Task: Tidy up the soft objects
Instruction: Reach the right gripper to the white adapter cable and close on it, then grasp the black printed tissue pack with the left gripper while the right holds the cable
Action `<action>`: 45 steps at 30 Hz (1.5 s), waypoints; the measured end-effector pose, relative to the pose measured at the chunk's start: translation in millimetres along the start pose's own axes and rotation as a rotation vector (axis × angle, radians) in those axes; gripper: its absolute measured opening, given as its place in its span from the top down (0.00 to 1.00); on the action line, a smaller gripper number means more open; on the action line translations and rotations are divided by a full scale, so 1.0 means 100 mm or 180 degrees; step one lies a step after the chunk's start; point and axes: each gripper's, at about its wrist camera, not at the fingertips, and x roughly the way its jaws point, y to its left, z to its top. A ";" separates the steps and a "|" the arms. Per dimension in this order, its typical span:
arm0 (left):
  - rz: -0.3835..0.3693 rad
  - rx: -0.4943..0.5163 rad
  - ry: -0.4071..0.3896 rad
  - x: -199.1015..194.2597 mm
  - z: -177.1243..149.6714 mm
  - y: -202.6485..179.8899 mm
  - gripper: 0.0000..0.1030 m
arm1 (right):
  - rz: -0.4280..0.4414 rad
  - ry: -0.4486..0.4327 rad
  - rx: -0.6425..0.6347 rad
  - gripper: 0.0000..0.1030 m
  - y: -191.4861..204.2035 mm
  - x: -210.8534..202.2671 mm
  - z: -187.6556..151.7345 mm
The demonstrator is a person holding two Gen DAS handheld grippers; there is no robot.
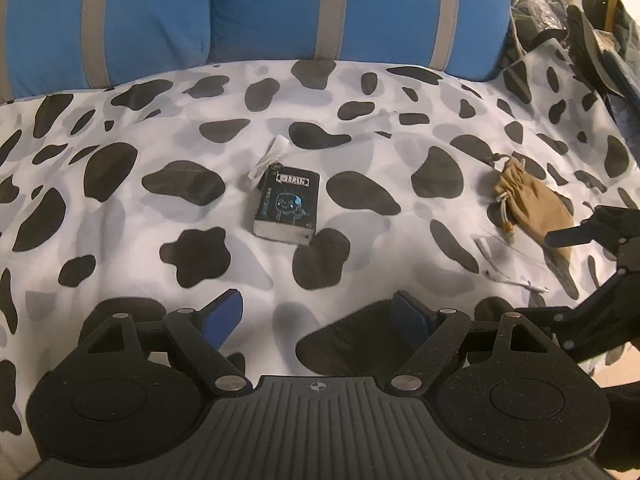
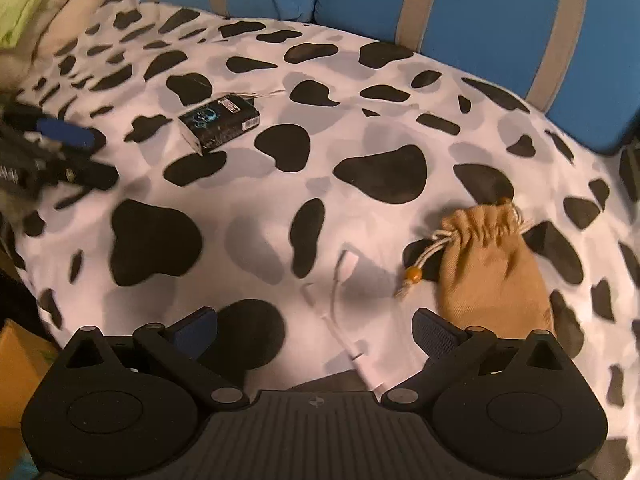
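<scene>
a: what's the setting?
b: a sofa under a white cover with black and grey cow spots.
a: and behind it?
b: blue cushions with grey stripes. a clutter pile sits at one end, a pale pillow at the other.

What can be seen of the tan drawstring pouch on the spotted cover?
The tan drawstring pouch looks like soft woven cloth. Its mouth is gathered shut, and a pale cord runs out to a wooden bead and a frayed end. It lies flat on the cow-print cover, mouth toward the blue cushions. A white cable lies beside it, apart. Nothing grips it; its lower end is hidden behind the right tool's finger.
</scene>
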 end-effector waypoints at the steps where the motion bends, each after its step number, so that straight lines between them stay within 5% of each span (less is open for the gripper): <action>1: 0.0002 0.0010 -0.0003 0.01 0.02 0.00 0.21 | -0.0023 0.0008 0.0016 0.08 -0.02 0.03 0.00; 6: 0.0012 0.0036 -0.0011 0.04 0.07 0.02 0.21 | 0.0002 0.0092 0.0228 0.27 -0.20 0.12 -0.01; 10: 0.0037 0.0026 -0.0019 0.06 0.10 0.05 0.21 | -0.0024 0.0137 -0.0010 0.37 -0.15 0.16 -0.02; 14: 0.0072 0.0016 -0.0030 0.09 0.13 0.10 0.21 | -0.0037 0.0272 -0.0161 0.66 -0.10 0.21 -0.06; 17: 0.0088 0.0000 -0.0046 0.12 0.16 0.14 0.21 | -0.0051 0.0314 -0.0273 0.76 -0.06 0.20 -0.07; 24: 0.0150 0.0077 -0.0126 0.19 0.21 0.17 0.21 | -0.0106 0.0404 -0.0141 0.82 -0.09 0.21 -0.06; 27: 0.0166 0.0121 -0.0173 0.23 0.24 0.17 0.21 | -0.0111 0.0404 -0.0310 0.94 0.00 0.21 -0.09; 36: 0.0163 0.0326 -0.0309 0.45 0.35 0.13 0.21 | -0.0190 0.0204 -0.0229 0.94 0.00 0.06 -0.02; 45: 0.0279 0.0220 -0.0111 0.78 0.41 0.13 0.21 | -0.0258 -0.0101 -0.0027 0.95 -0.07 -0.21 0.08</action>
